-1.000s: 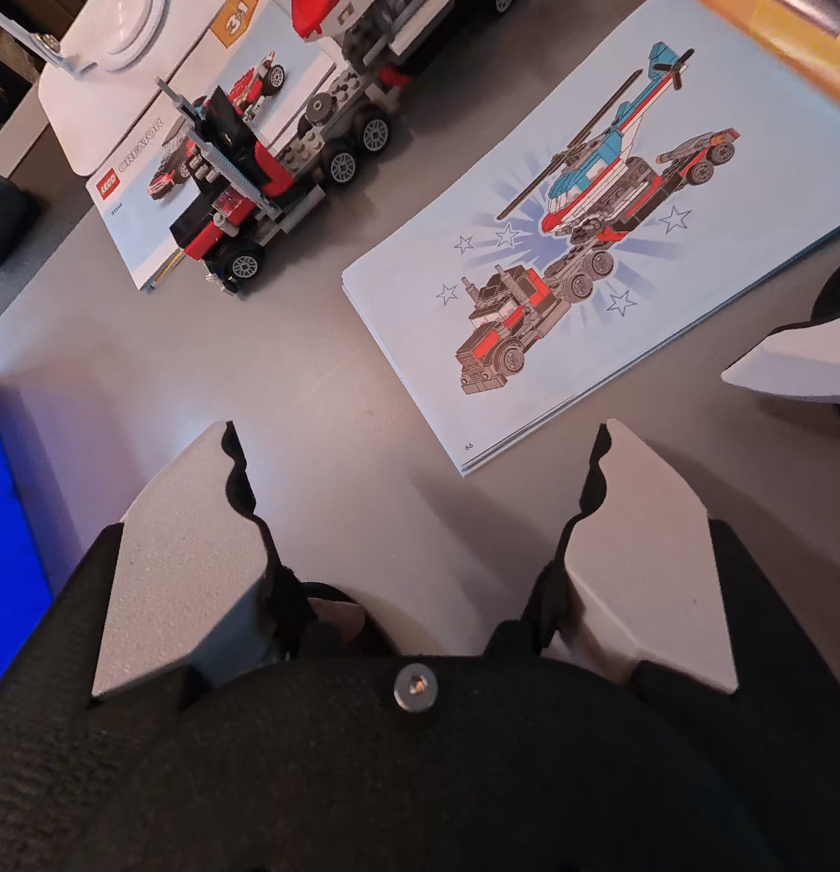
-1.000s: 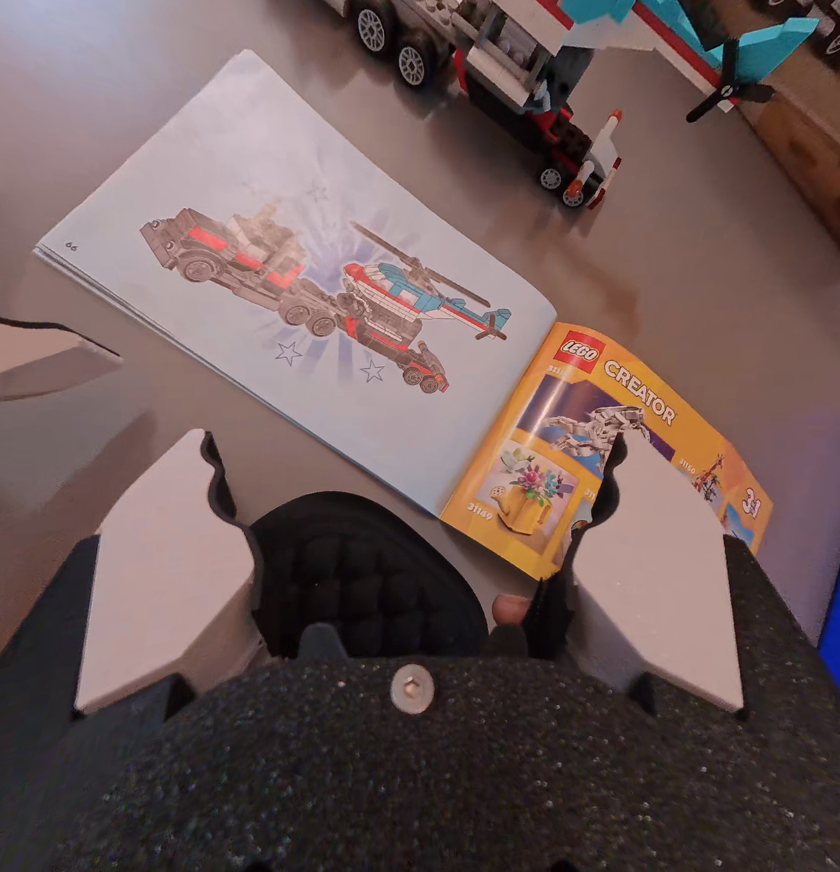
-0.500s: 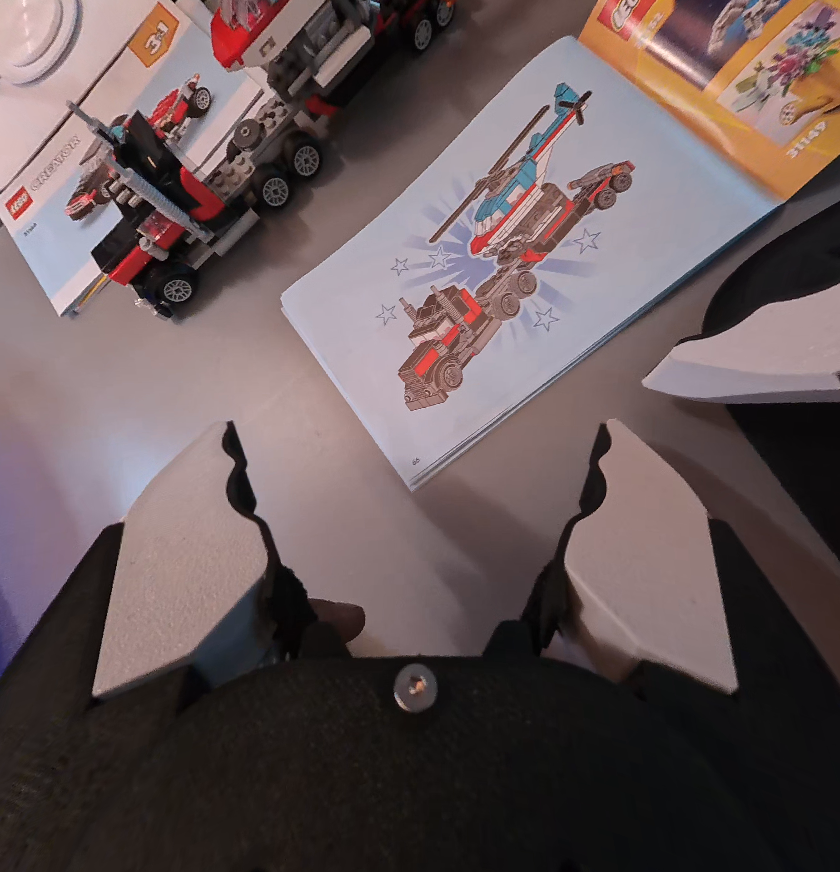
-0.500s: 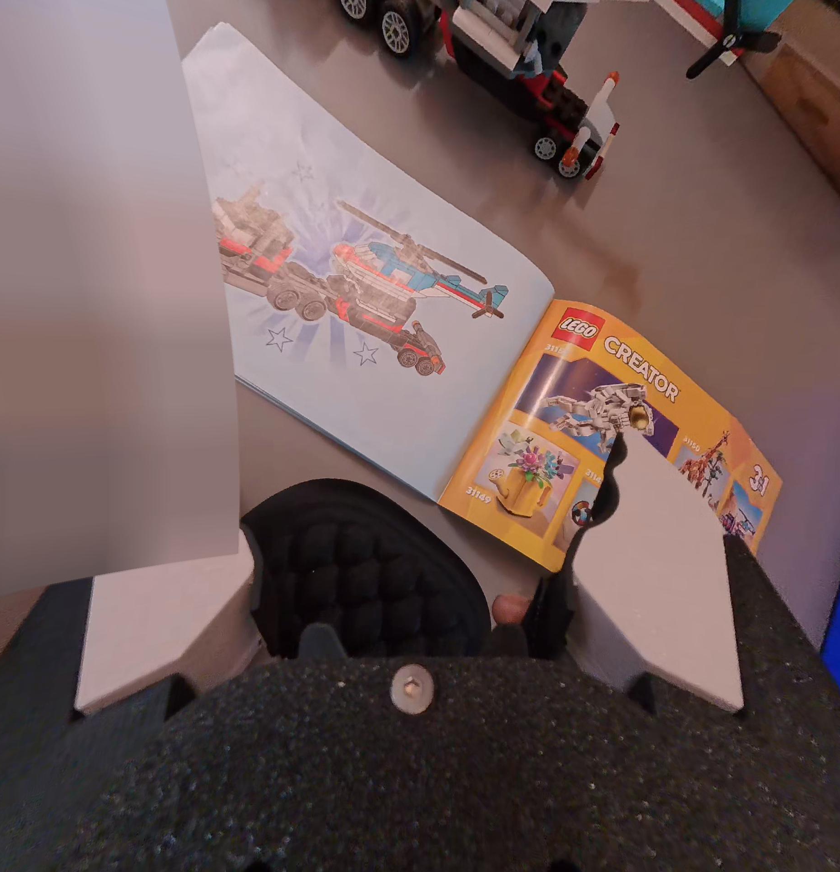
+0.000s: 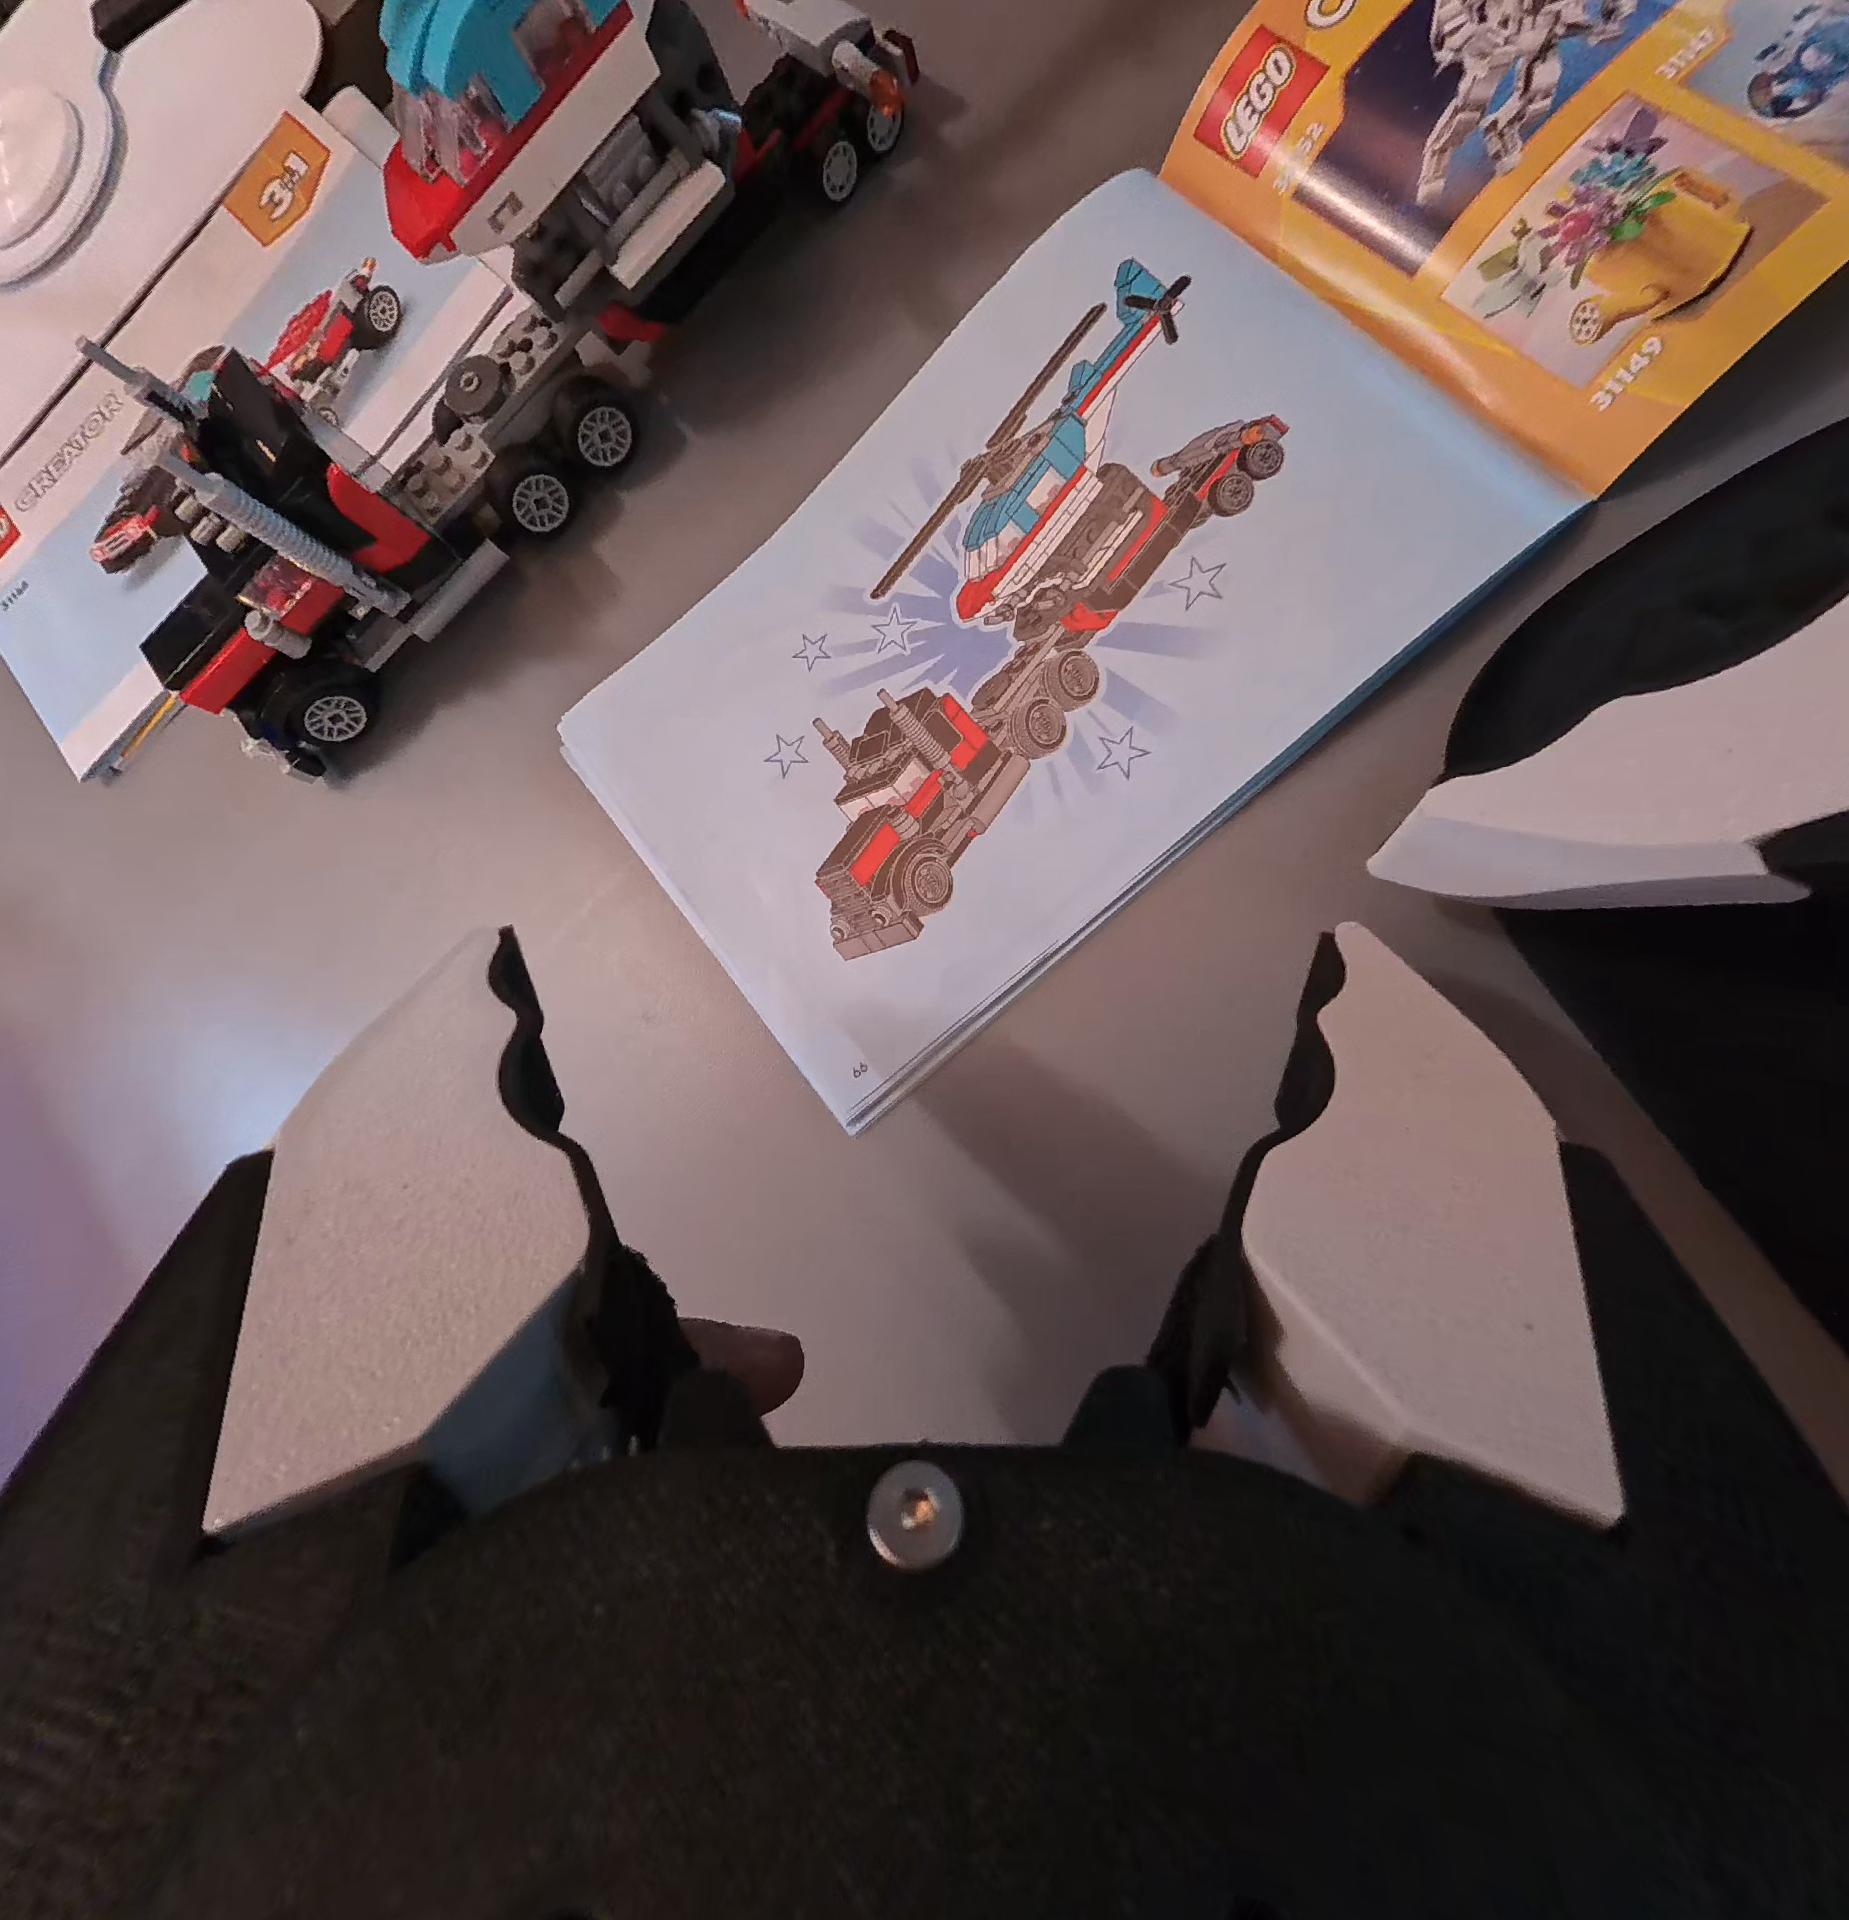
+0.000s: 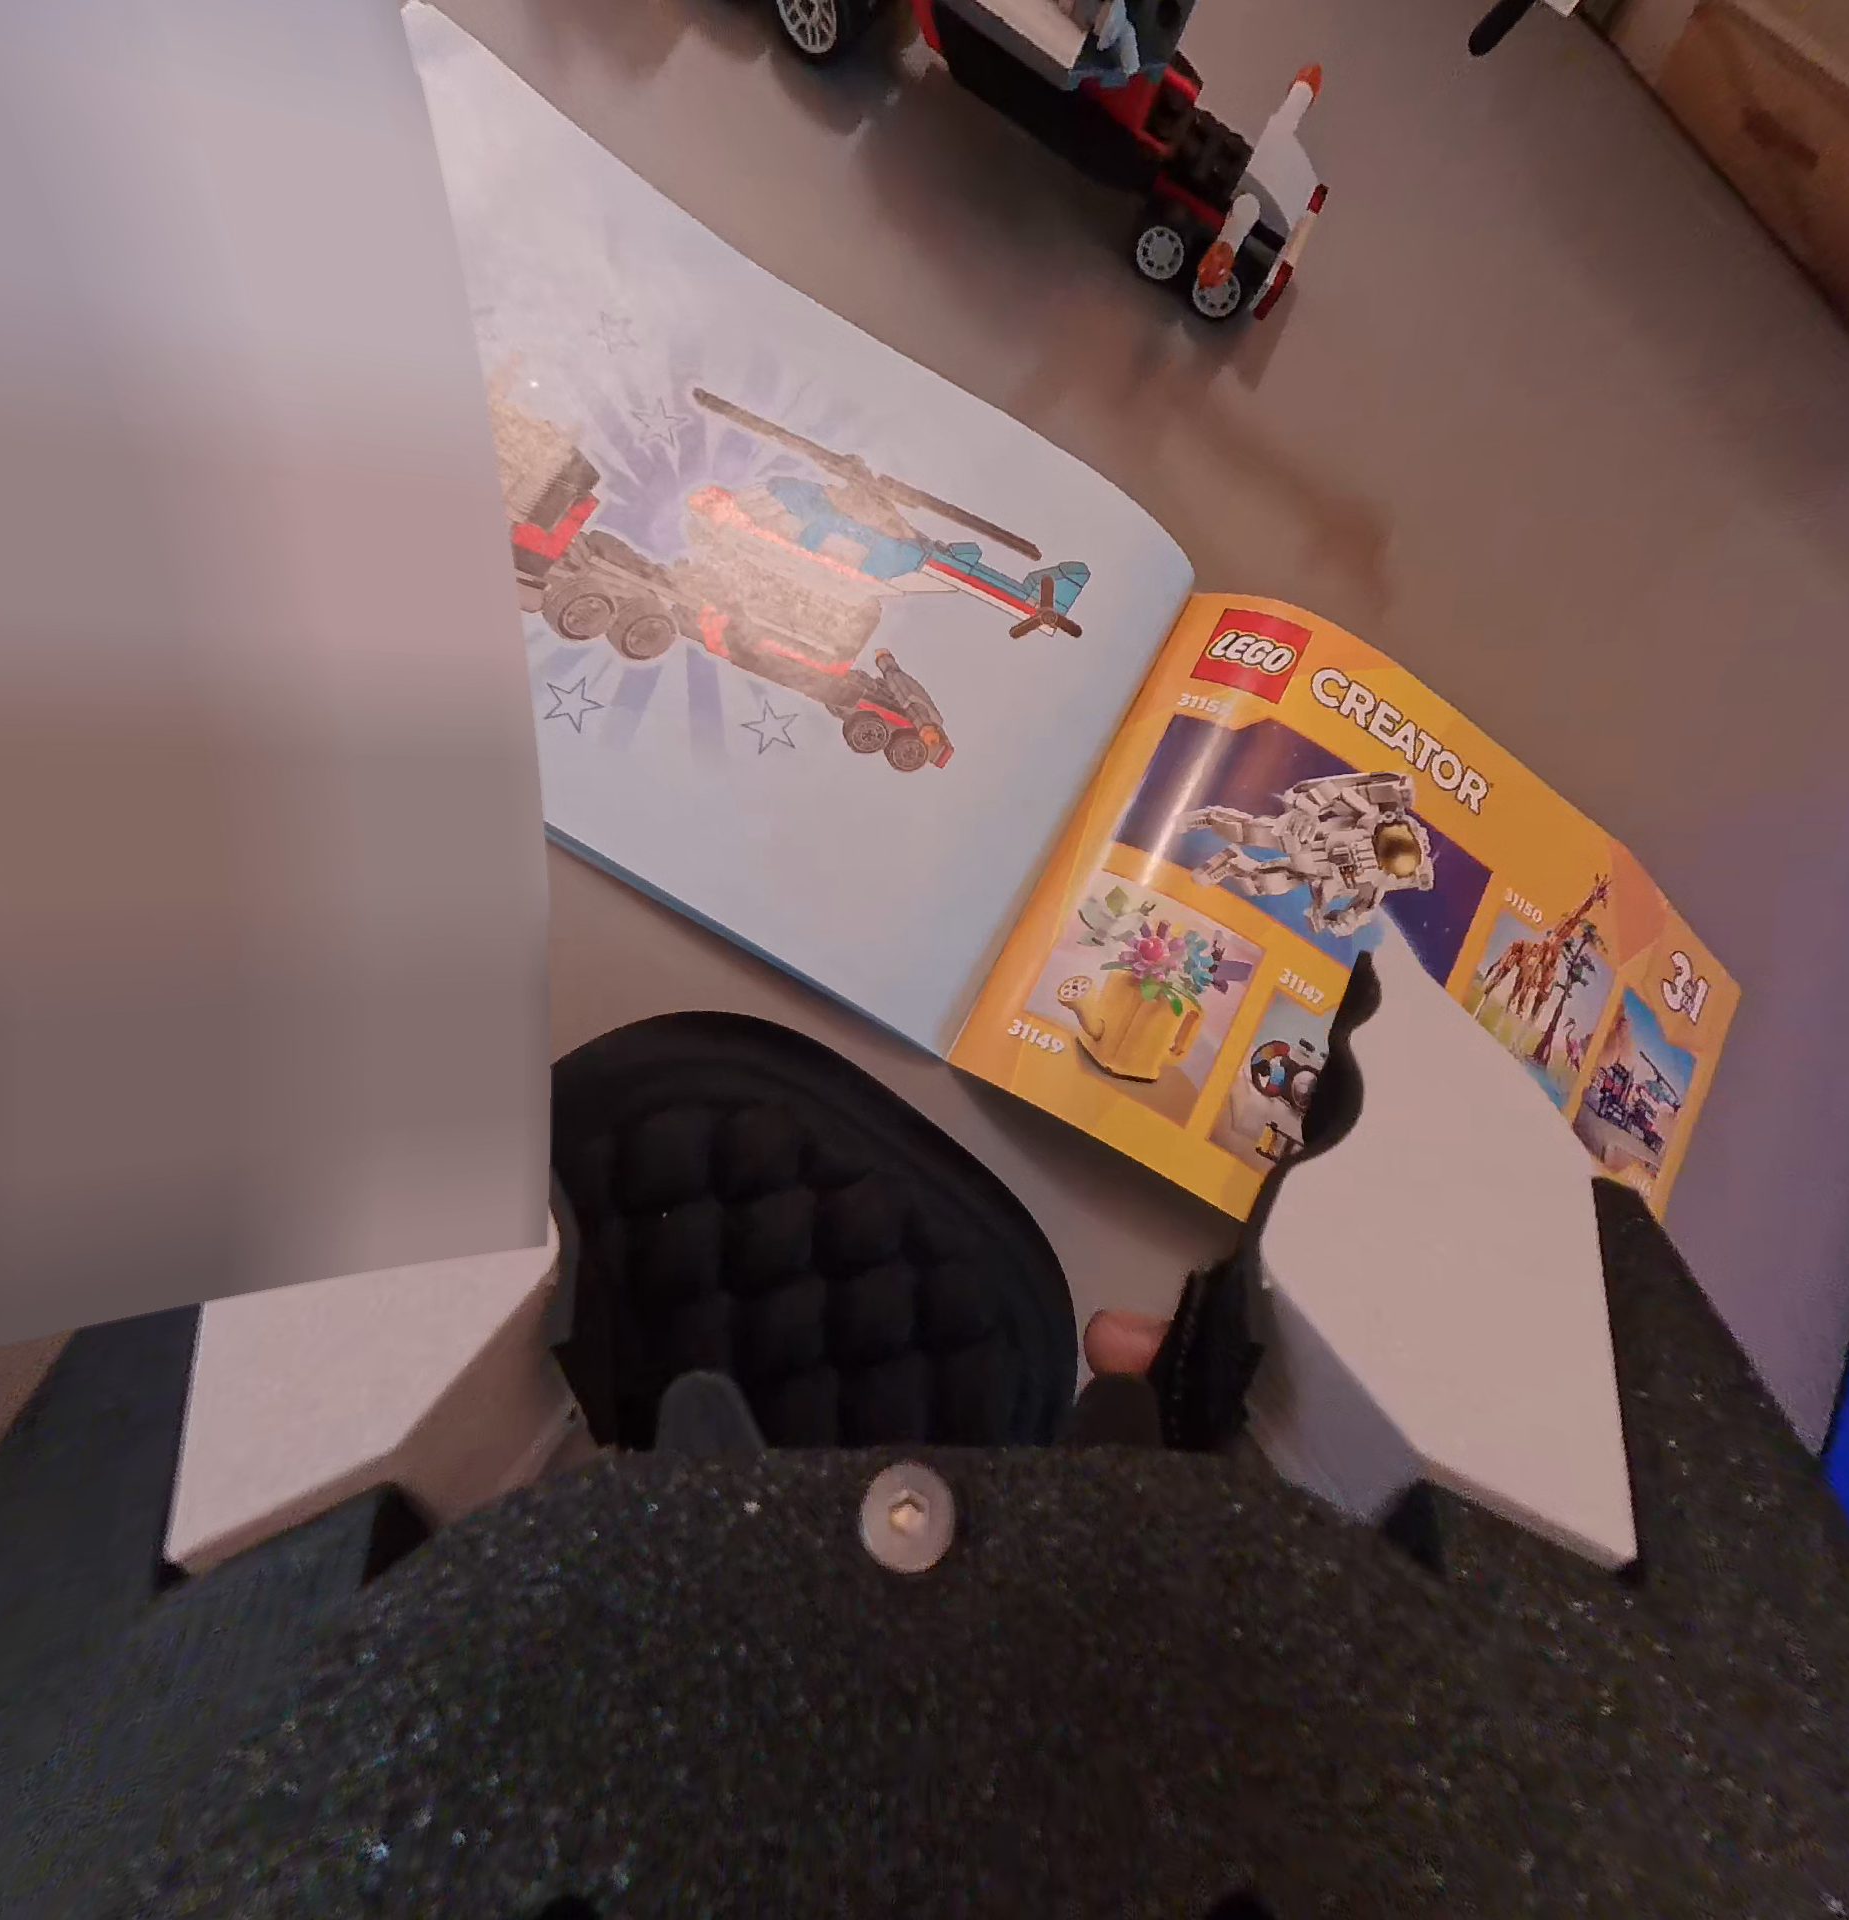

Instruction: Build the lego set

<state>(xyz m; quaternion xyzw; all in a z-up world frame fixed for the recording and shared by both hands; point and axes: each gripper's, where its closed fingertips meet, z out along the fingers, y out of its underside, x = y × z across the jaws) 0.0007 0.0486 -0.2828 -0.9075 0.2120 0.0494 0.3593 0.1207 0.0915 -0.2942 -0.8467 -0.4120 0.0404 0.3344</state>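
Left tool open above printed booklet

From my feed: table is plain grey with a faint purple tint at the left edge. Open booklet shows a pale blue page with outlined stars and a drawing in red, black, grey and teal; its facing cover is orange-yellow with a red logo square and small picture panels. Toy truck is black and red with grey wheels and studs. Helicopter on it is white and red with teal on top. Second booklet under the truck is light blue and white with an orange corner tag. Both grippers, left and right, are speckled black with pale grey fingers.
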